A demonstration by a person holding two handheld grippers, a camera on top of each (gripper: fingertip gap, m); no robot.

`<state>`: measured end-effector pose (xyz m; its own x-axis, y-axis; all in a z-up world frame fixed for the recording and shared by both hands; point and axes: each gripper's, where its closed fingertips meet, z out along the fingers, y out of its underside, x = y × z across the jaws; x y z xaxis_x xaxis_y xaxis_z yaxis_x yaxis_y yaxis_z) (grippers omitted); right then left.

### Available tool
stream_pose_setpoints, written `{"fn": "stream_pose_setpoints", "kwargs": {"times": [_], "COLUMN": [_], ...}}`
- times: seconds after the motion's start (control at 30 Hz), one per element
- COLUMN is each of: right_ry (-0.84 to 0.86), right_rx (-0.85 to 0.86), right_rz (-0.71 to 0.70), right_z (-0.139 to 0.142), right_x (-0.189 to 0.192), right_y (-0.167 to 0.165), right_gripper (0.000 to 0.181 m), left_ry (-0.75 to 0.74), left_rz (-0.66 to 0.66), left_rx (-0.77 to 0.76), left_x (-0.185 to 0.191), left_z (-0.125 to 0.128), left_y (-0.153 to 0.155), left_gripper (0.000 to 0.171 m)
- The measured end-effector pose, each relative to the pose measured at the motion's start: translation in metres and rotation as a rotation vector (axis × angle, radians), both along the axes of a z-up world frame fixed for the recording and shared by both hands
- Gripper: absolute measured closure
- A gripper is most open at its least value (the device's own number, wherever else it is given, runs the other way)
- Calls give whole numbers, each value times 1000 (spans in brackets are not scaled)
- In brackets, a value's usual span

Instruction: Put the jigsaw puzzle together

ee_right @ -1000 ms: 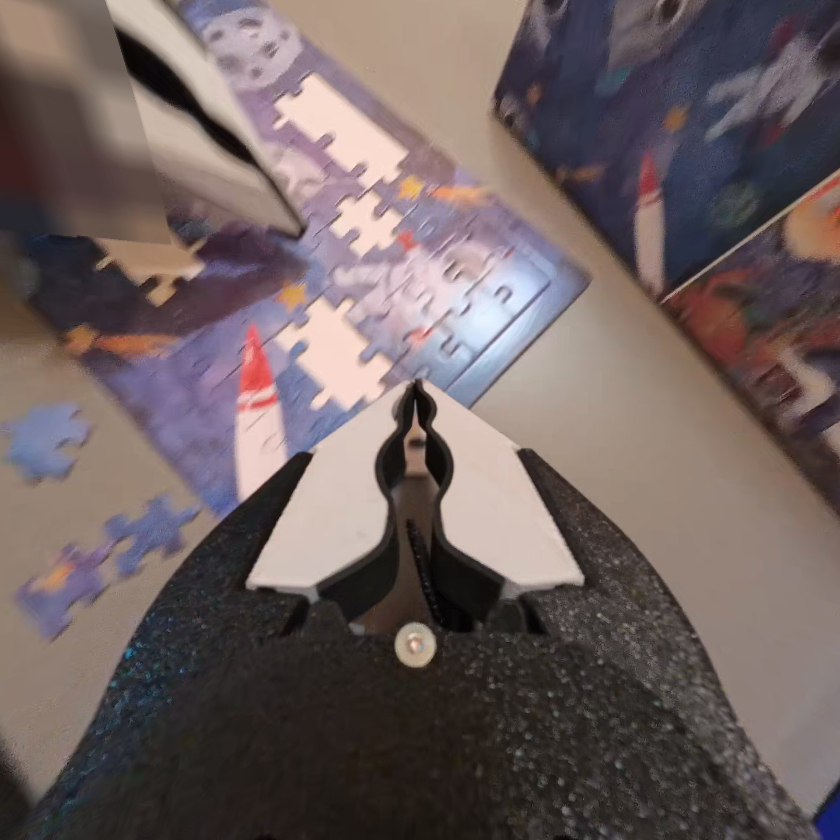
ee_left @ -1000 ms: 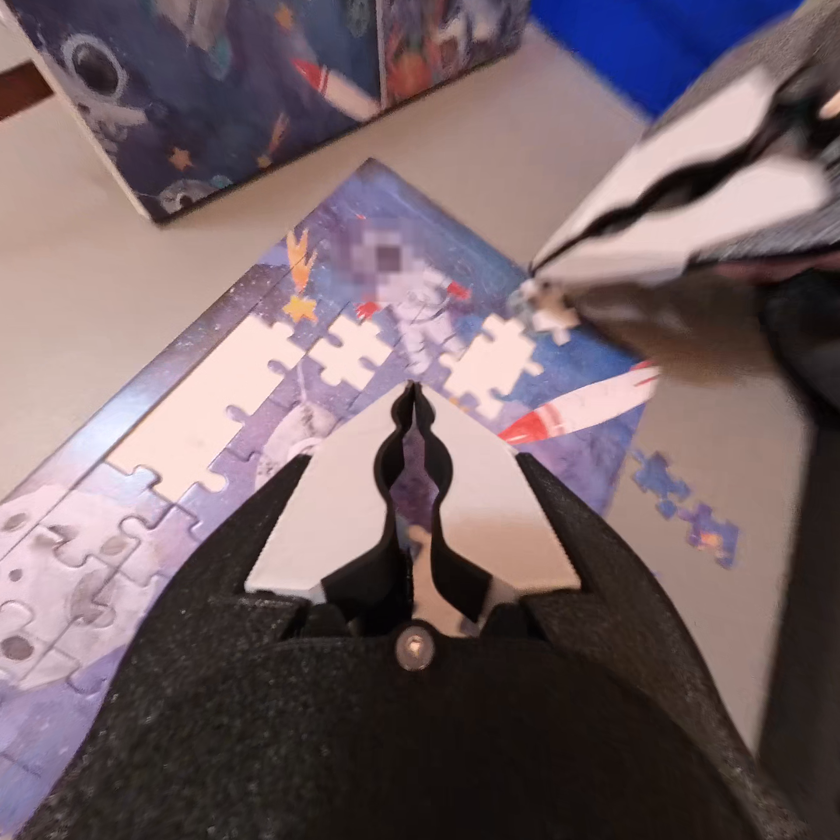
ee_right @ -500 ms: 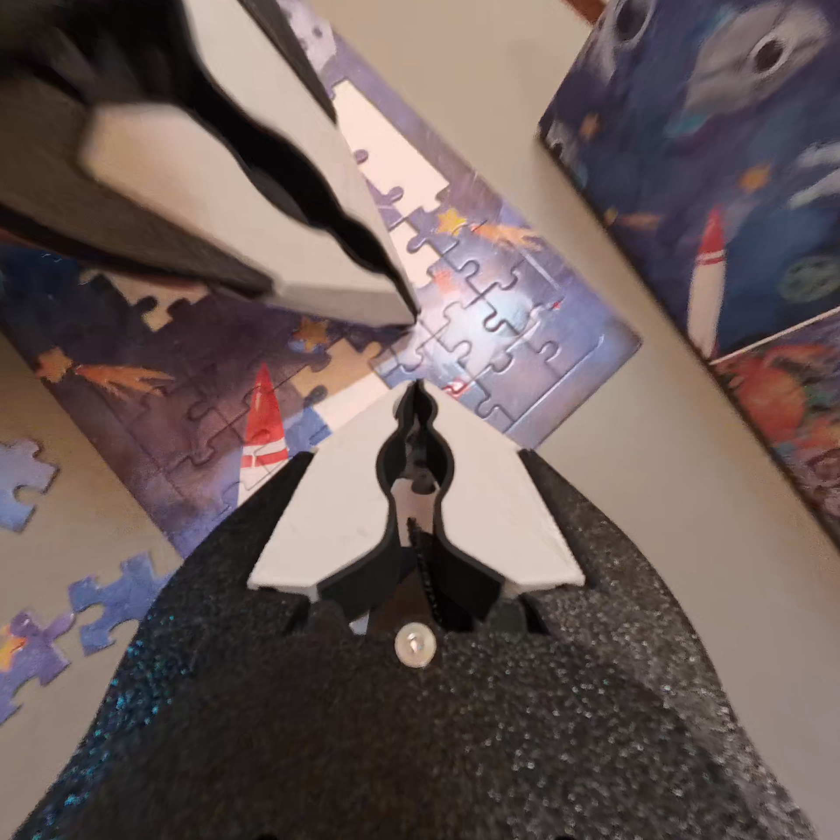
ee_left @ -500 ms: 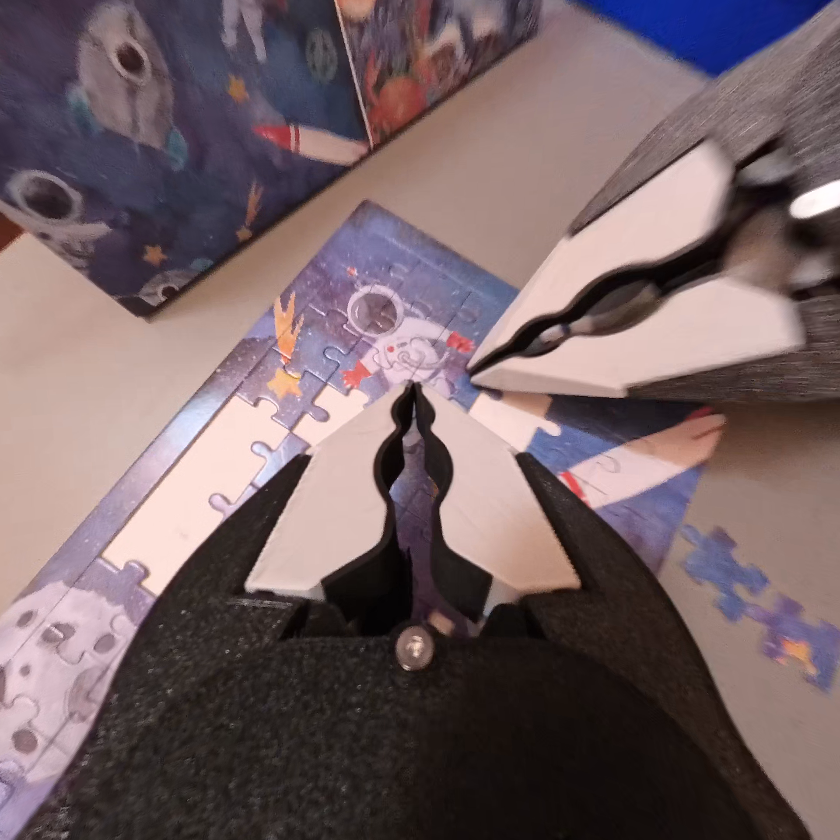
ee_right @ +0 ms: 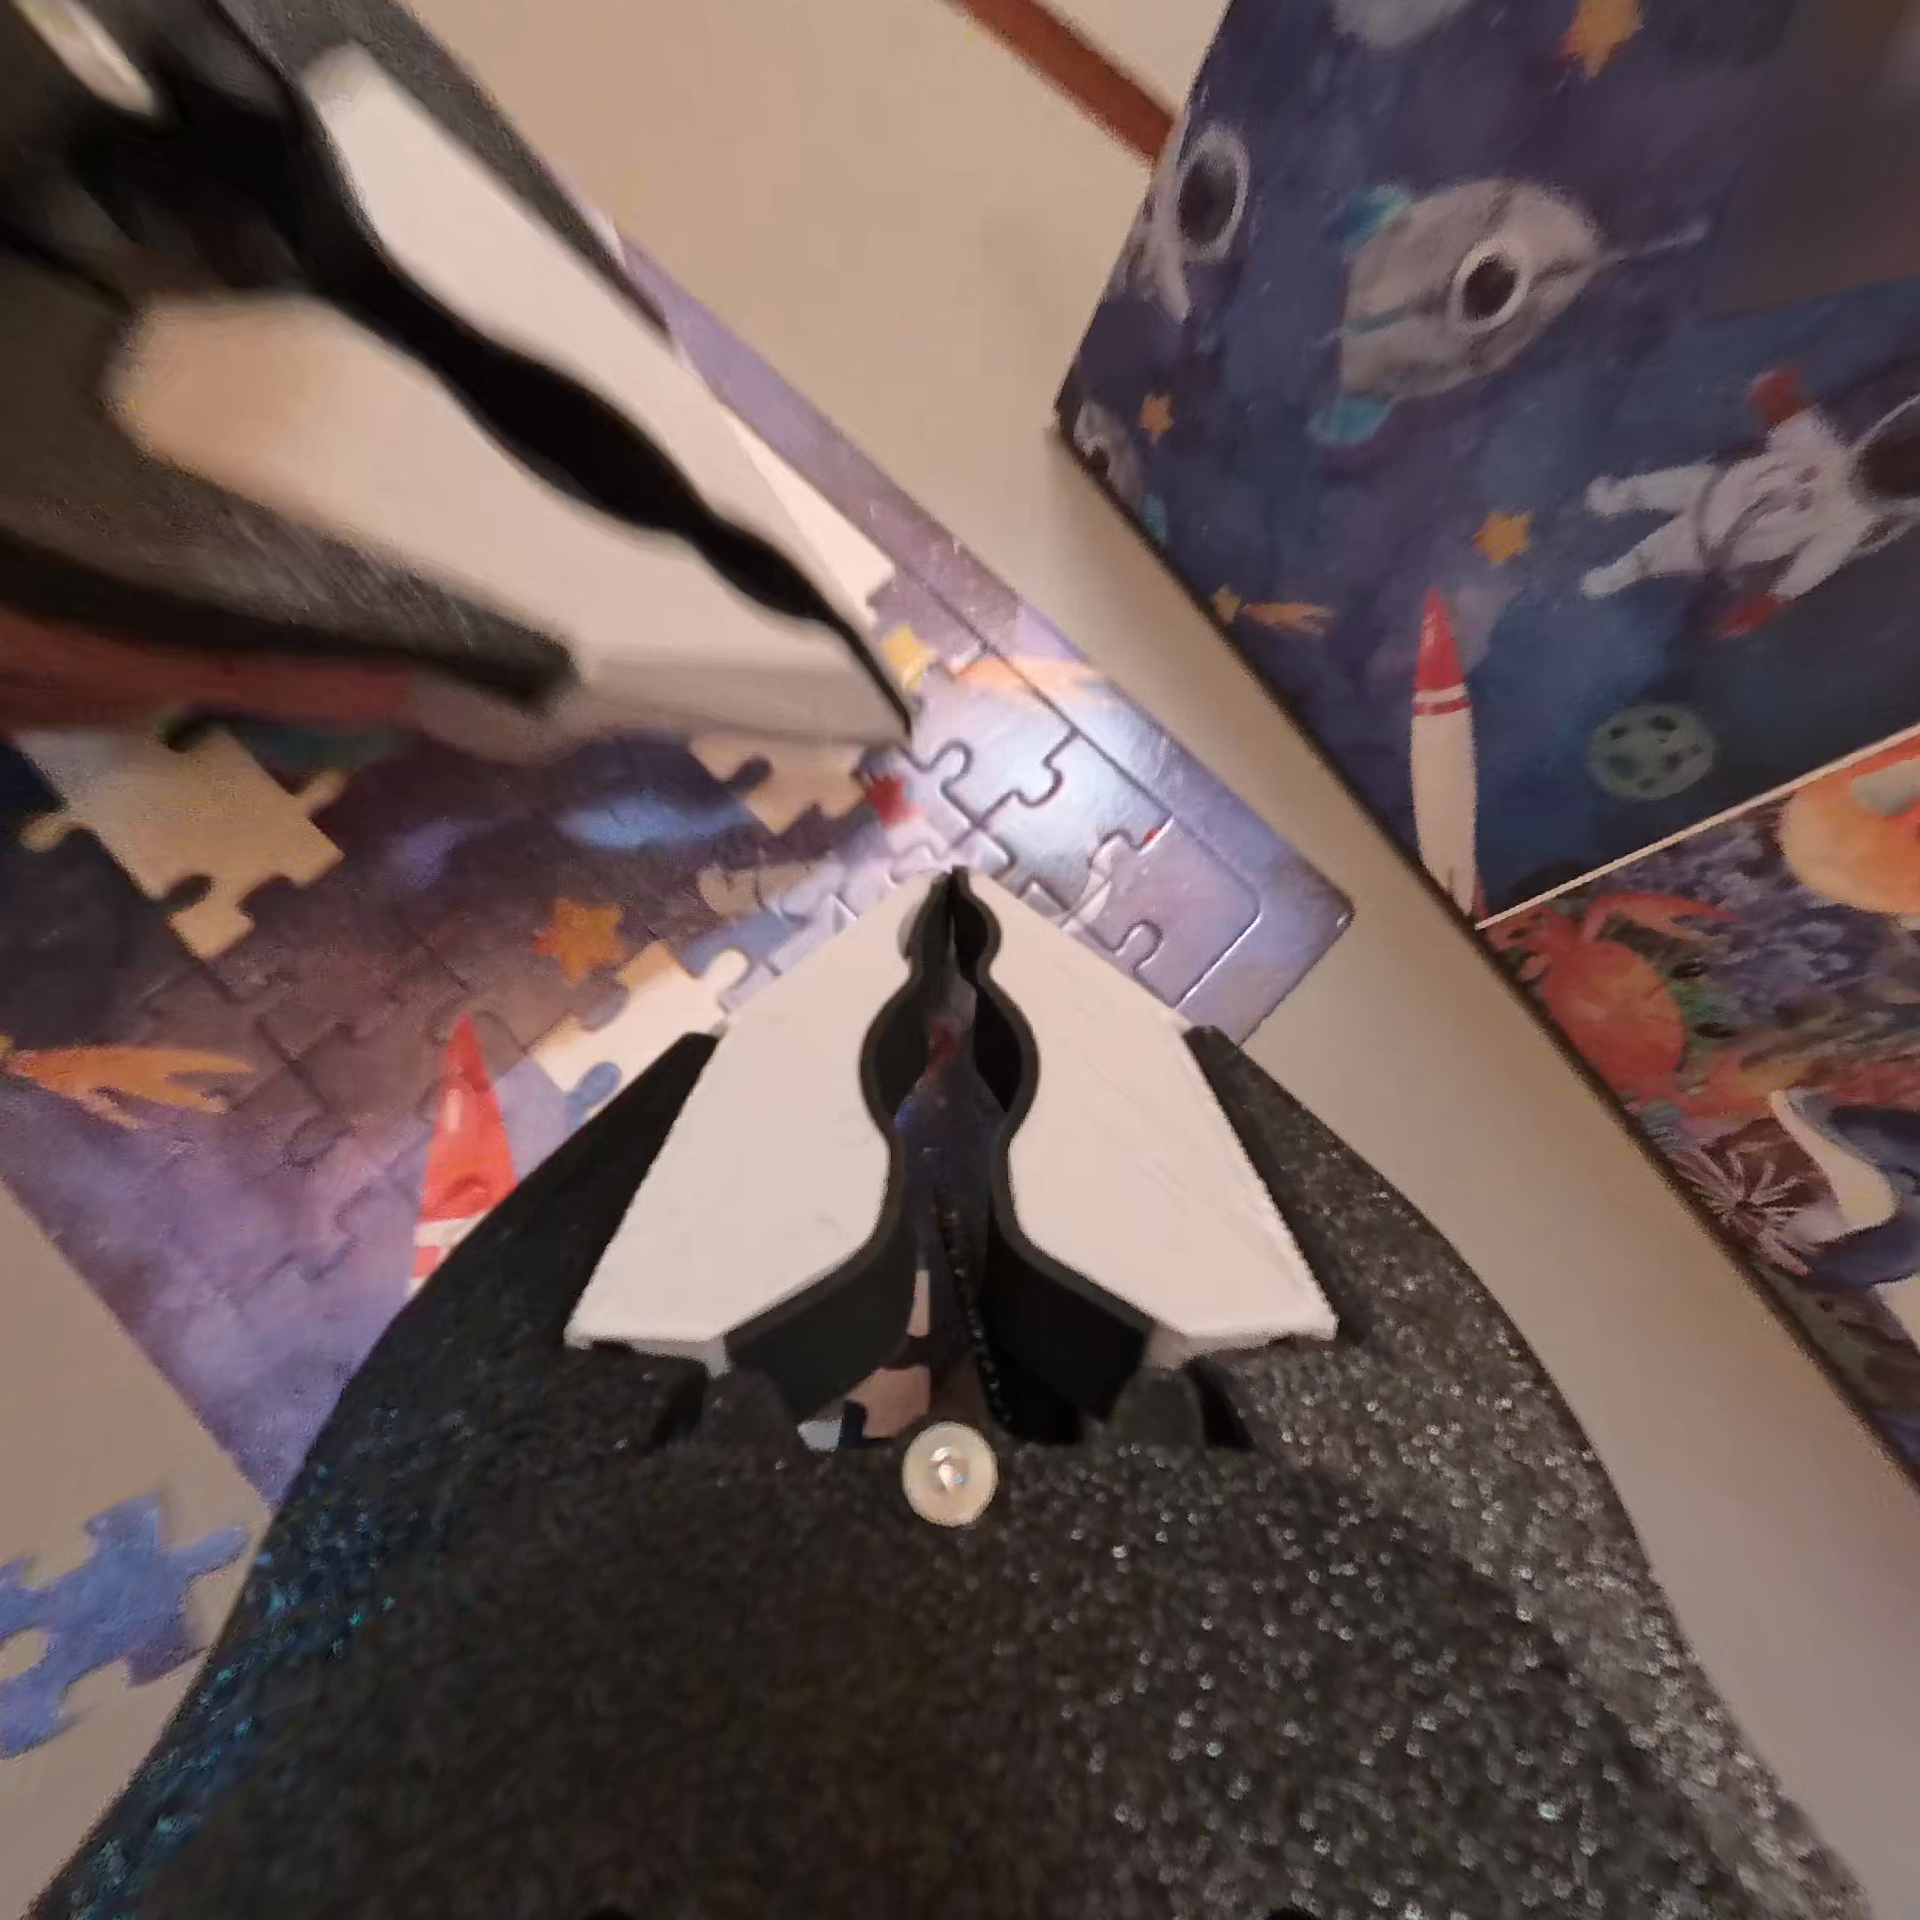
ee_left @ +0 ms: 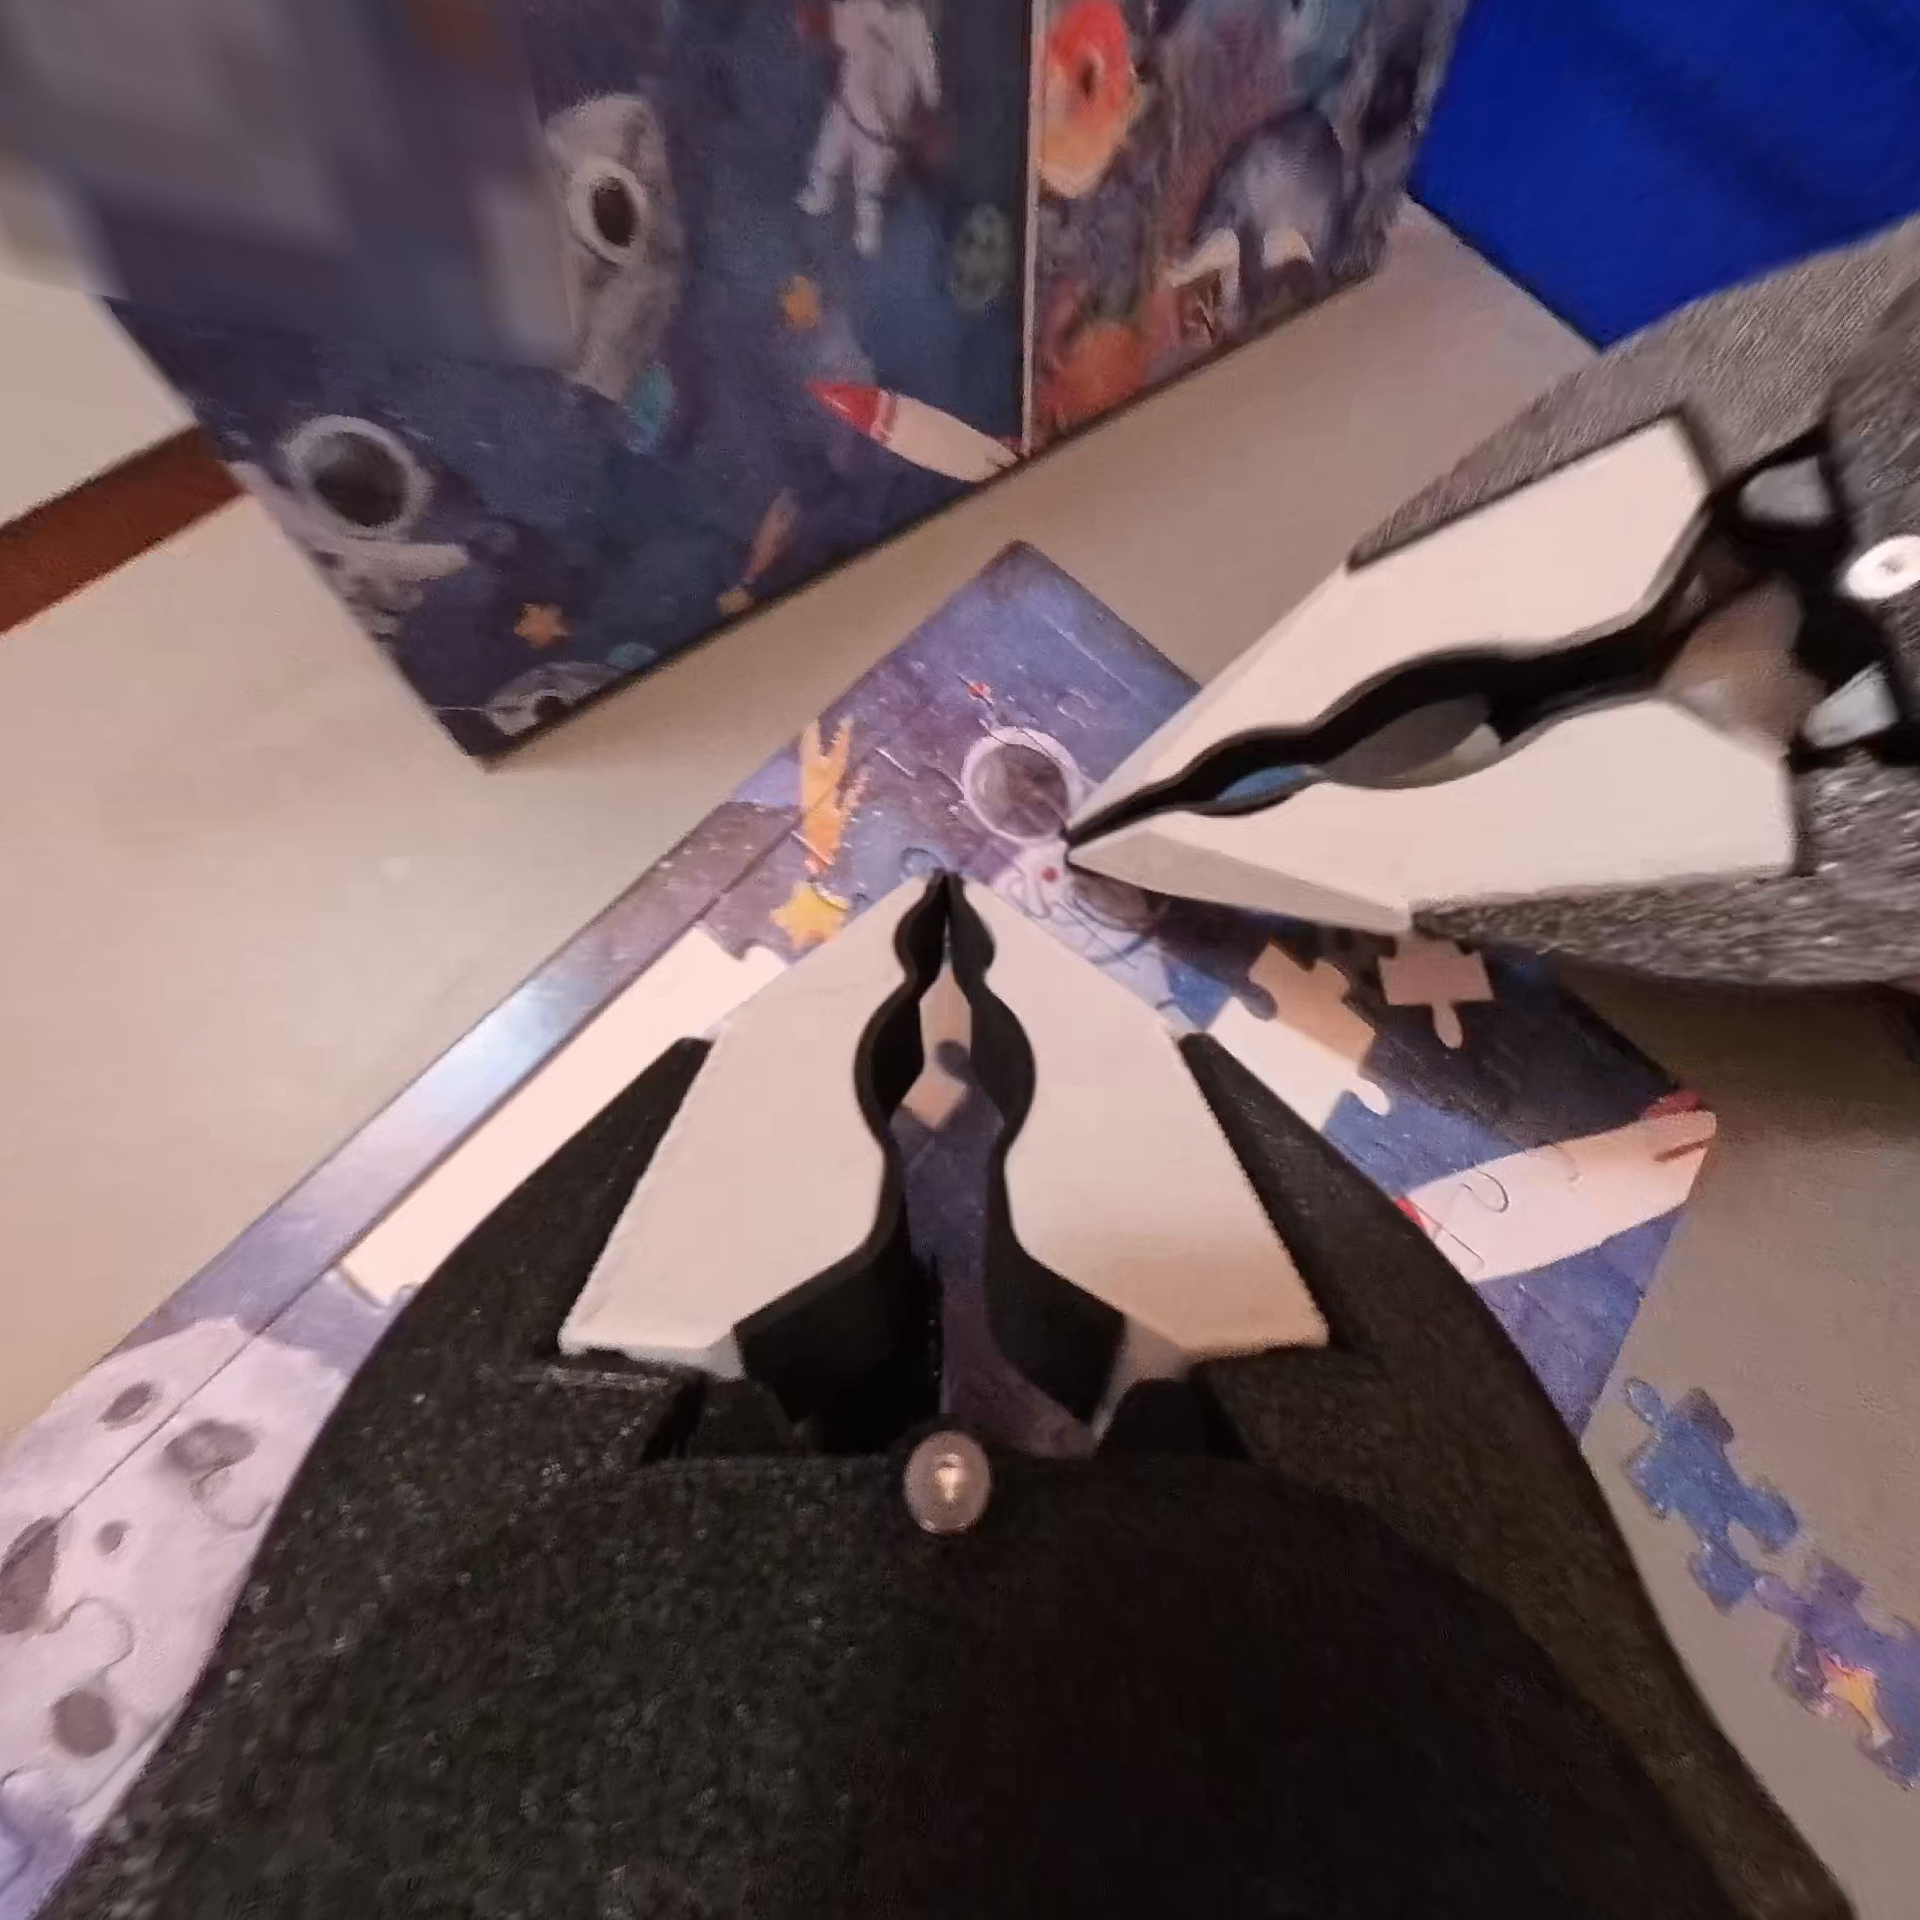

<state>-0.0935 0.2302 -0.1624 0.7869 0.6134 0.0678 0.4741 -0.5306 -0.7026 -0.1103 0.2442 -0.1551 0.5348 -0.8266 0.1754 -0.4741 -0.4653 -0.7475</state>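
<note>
The space-themed jigsaw puzzle (ee_left: 1018, 665) lies flat on the beige table, with several white gaps (ee_left: 665, 997) where pieces are absent. My left gripper (ee_left: 945, 883) is shut and empty, its tips low over the puzzle next to the printed astronaut (ee_left: 1023, 779). My right gripper (ee_left: 1072, 847) comes in from the right, shut, with its tips close beside the left gripper's. In the right wrist view the right gripper (ee_right: 951, 883) is shut over the puzzle (ee_right: 1174, 904), and the left gripper (ee_right: 888, 655) reaches in from the upper left. Whether the tips touch the puzzle is unclear.
The puzzle box (ee_left: 644, 364) with space pictures stands just behind the puzzle; it also shows in the right wrist view (ee_right: 1558, 416). Loose blue pieces (ee_left: 1704, 1507) lie on the table beside the puzzle's near edge, one in the right wrist view (ee_right: 104, 1621). A blue object (ee_left: 1662, 135) is at the far right.
Both grippers have moved forward over the puzzle towards the astronaut corner, and their tips have come close together. Both stay shut throughout.
</note>
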Motion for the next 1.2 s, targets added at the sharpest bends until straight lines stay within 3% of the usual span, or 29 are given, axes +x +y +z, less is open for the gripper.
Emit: {"fn": "stream_pose_setpoints", "kwargs": {"times": [0.07,0.13,0.23,0.33,0.43,0.6,0.67,0.7,0.73,0.77,0.87,0.97,1.03,1.1,1.2], "right_ry": [0,-18,116,114,138,97,108,95,85,87,95,-1,-49,-6,32], "right_rx": [-16,39,84,45,-50,-43,-68,-65,-37,-14,-14,-186,-176,-130,-81], "right_rz": [14,-3,38,25,51,36,32,21,4,-18,-19,23,29,-48,-254], "right_z": [-7,9,45,30,0,-5,-5,-4,2,9,22,-3,-1,12,15], "right_x": [1,15,34,47,34,40,45,53,62,71,90,104,117,134,167], "right_y": [-2,-2,-33,-68,-86,-79,-82,-83,-82,-85,-110,-144,-150,-143,-123], "right_gripper": [181,181,181,128,119,140,141,148,178,181,181,179,179,178,153], "left_ry": [6,50,96,129,162,139,111,100,92,81,68,96,113,101,67], "left_rz": [34,44,-94,-176,-195,-194,-192,-195,-197,-205,-214,-217,-215,-204,-159], "left_rx": [-1,15,-5,-36,-40,-64,-97,-104,-108,-109,-133,-96,-63,-39,-8], "left_x": [-11,-24,-40,-55,-59,-59,-59,-59,-60,-59,-61,-60,-60,-59,-61], "left_z": [4,2,8,-2,-11,-11,-11,-11,-11,-11,-11,-12,-12,-9,4], "left_y": [7,6,-37,-76,-86,-86,-86,-86,-87,-87,-88,-87,-87,-84,-76], "left_gripper": [171,171,171,171,171,171,171,171,171,171,171,171,171,171,171]}}
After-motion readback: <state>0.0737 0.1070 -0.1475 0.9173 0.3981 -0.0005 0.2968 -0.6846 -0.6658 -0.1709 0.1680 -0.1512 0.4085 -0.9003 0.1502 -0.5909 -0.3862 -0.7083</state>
